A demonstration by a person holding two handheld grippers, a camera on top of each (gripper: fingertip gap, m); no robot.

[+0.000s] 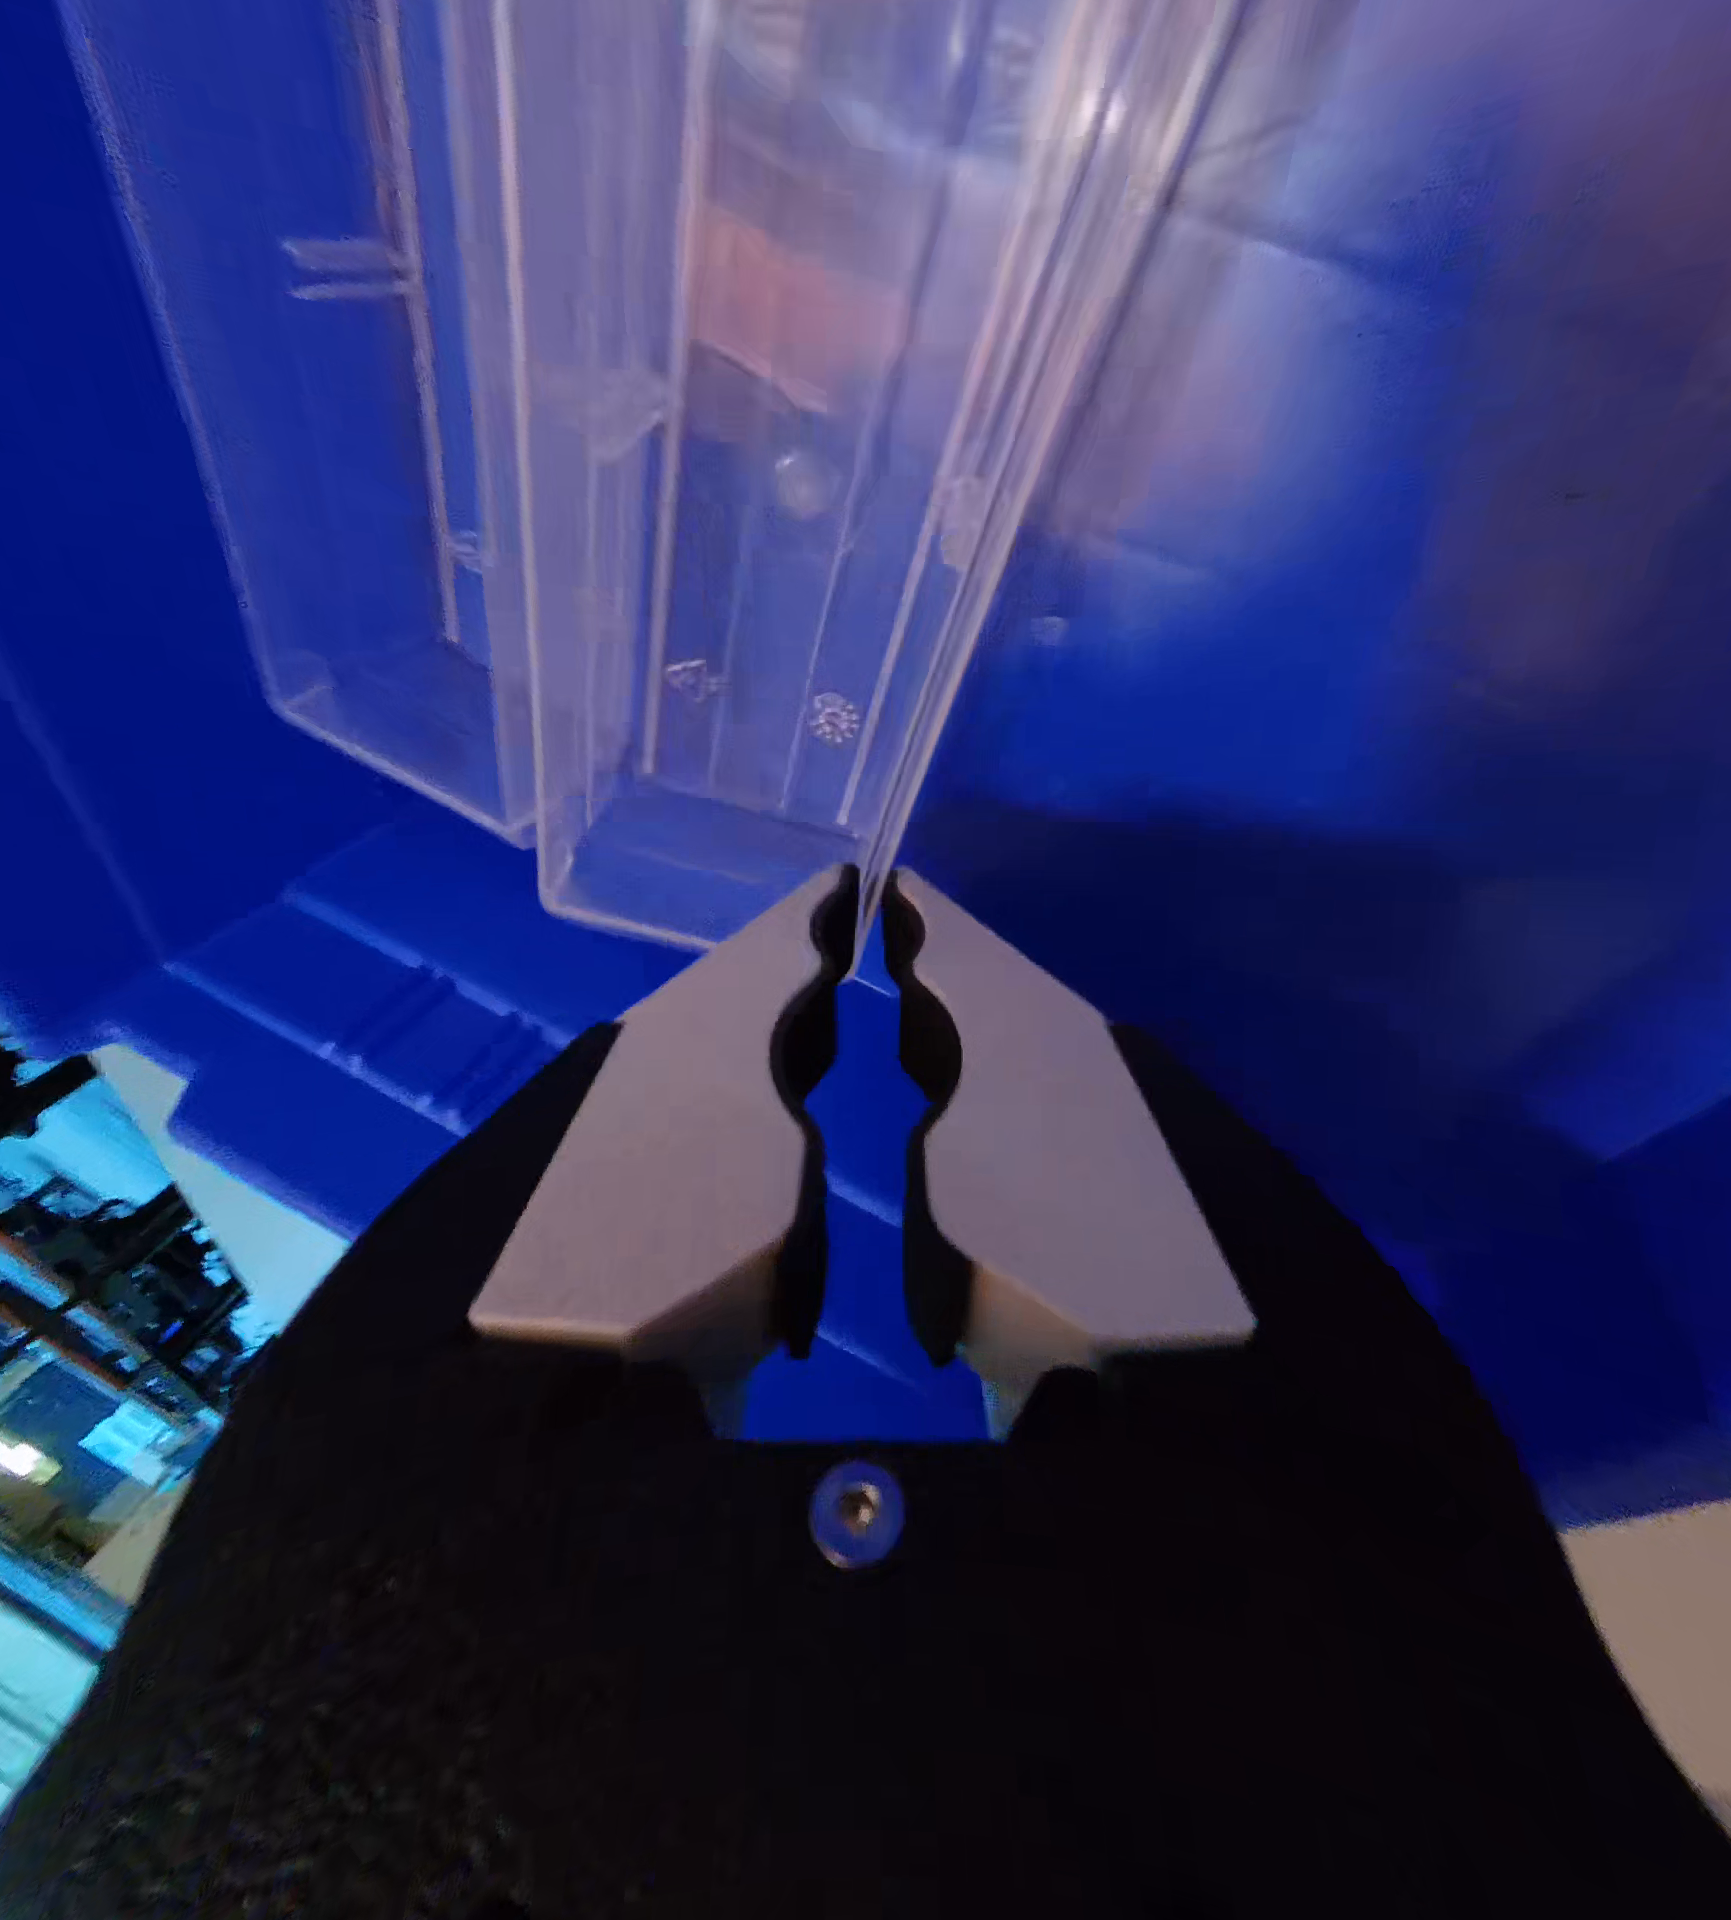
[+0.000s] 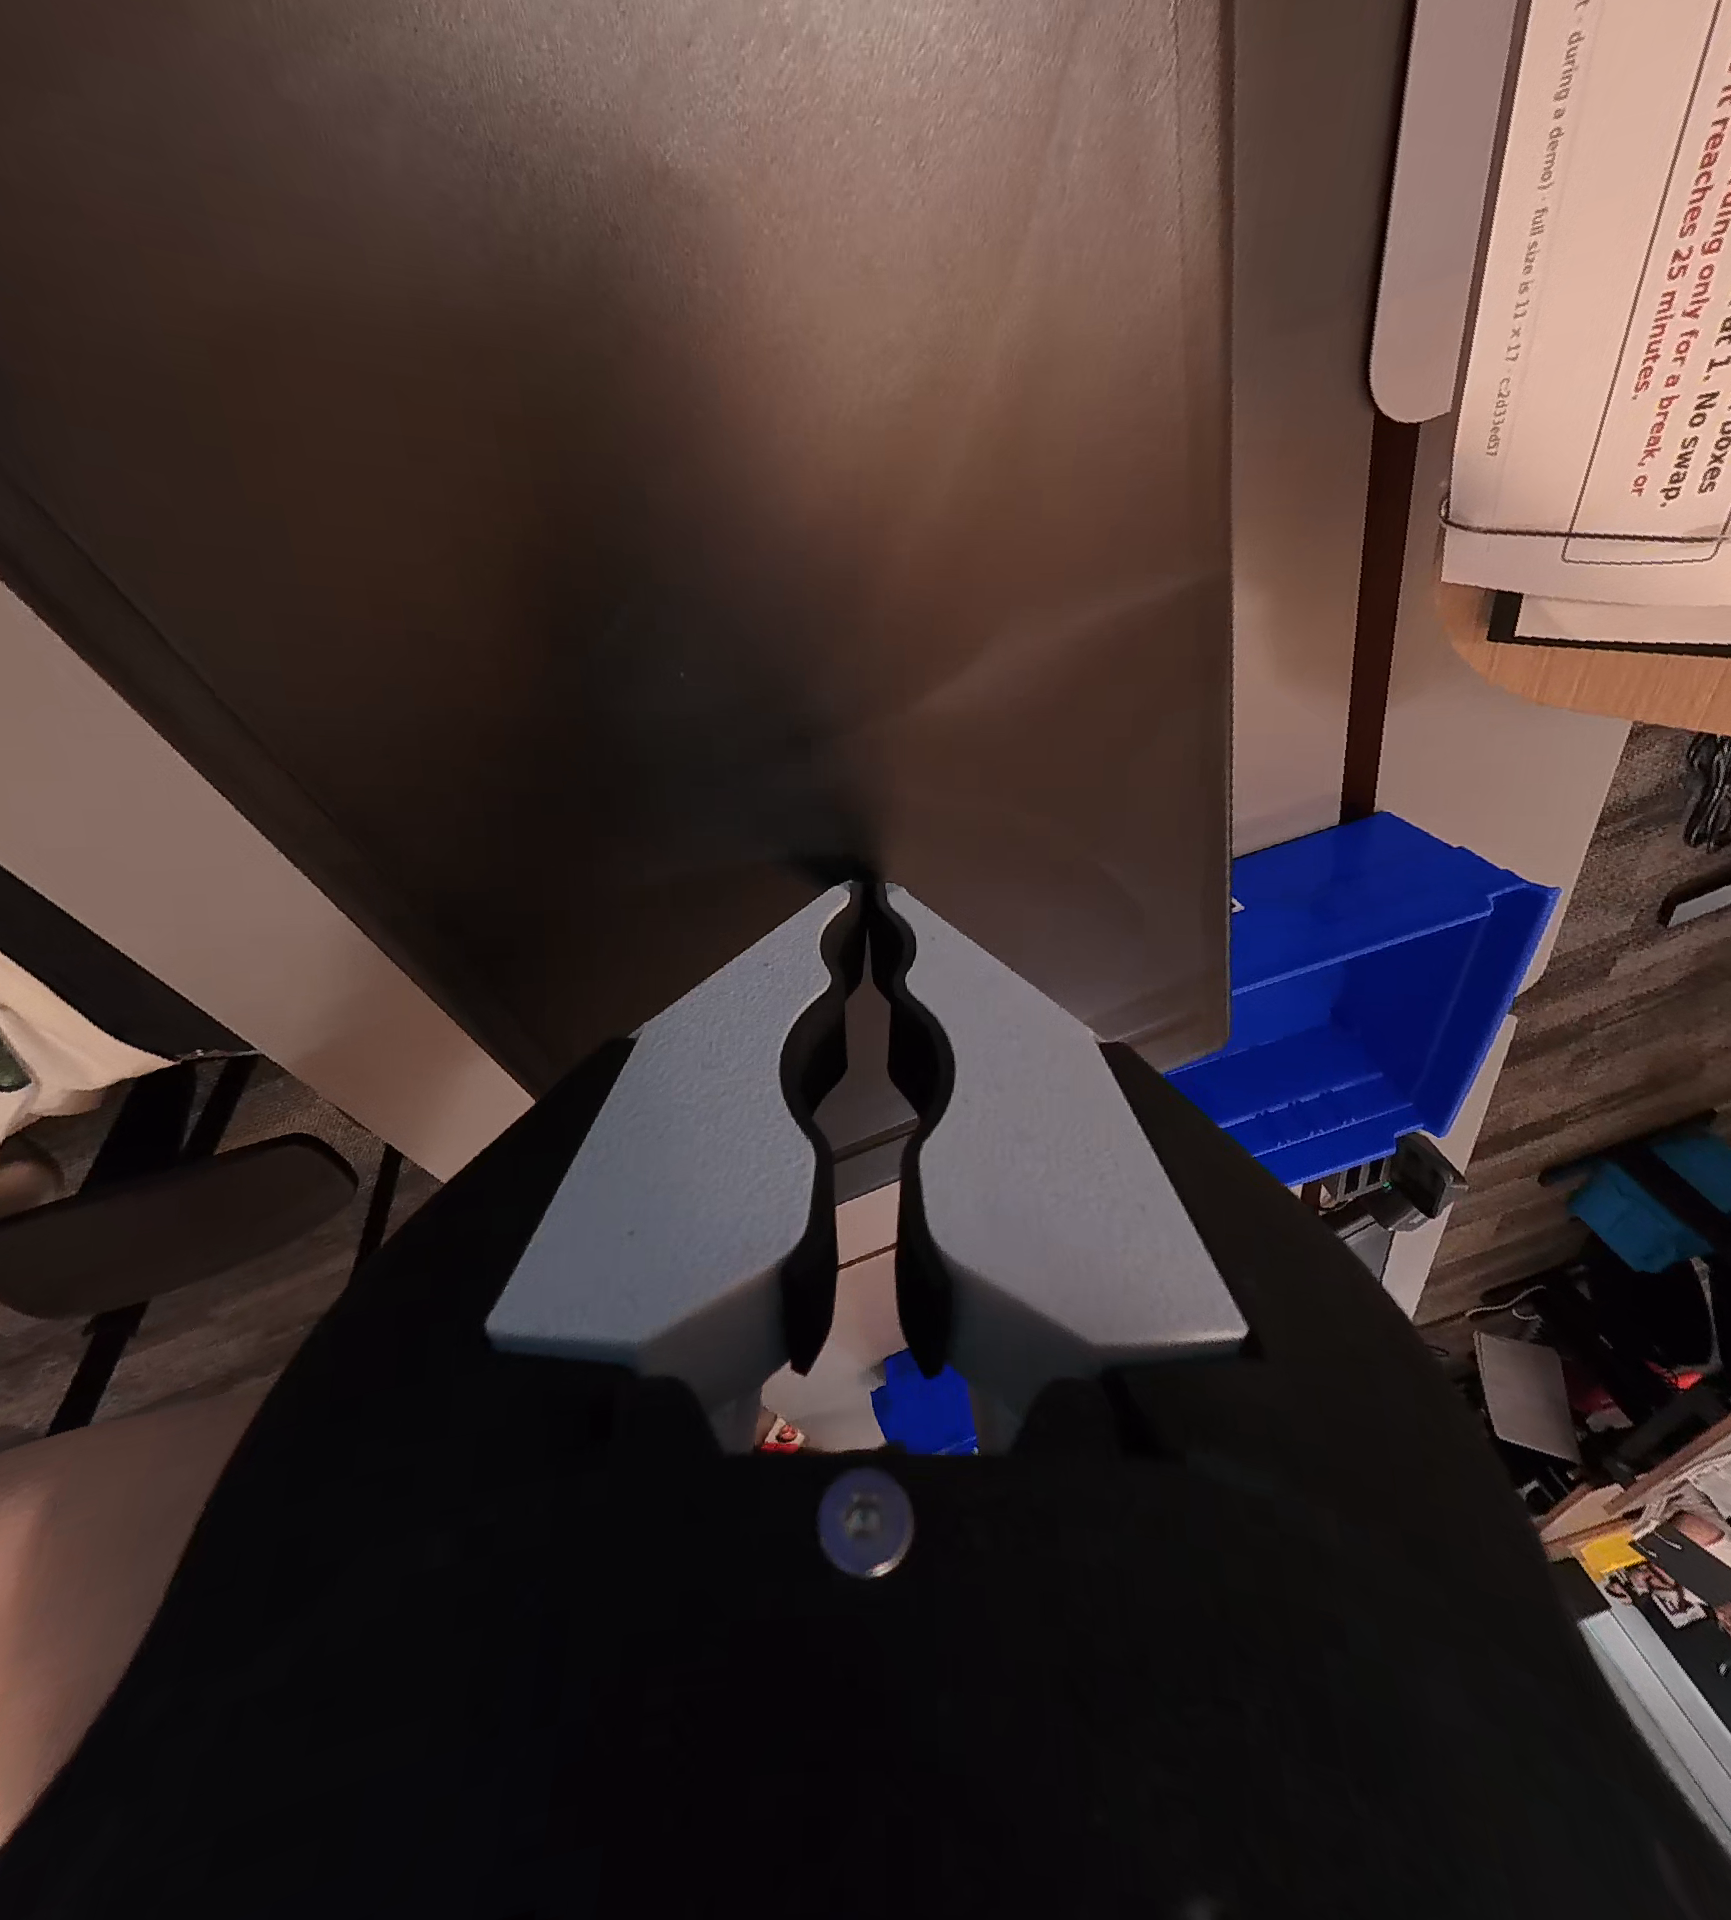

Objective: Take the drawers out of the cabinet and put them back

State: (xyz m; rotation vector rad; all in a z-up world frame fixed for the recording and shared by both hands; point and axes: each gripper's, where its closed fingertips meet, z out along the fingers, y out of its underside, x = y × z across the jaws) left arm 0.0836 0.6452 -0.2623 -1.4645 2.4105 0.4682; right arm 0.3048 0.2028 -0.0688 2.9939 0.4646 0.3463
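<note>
I am pinching the thin edge of a clear, long plastic drawer with the left tool, its tips nearly together on that wall. The drawer is hanging out of the cabinet, over a deep blue plastic bin, with a second clear drawer just beside it. My right tool is clamped on the dark, smooth grey cabinet panel, the surface puckering at the tips; past it the blue bin is showing again. I judge I am lowering this drawer into the bin. To do it well, I am keeping the grip square on the wall, since so thin an edge could twist free, and steadying the cabinet while easing down.
</note>
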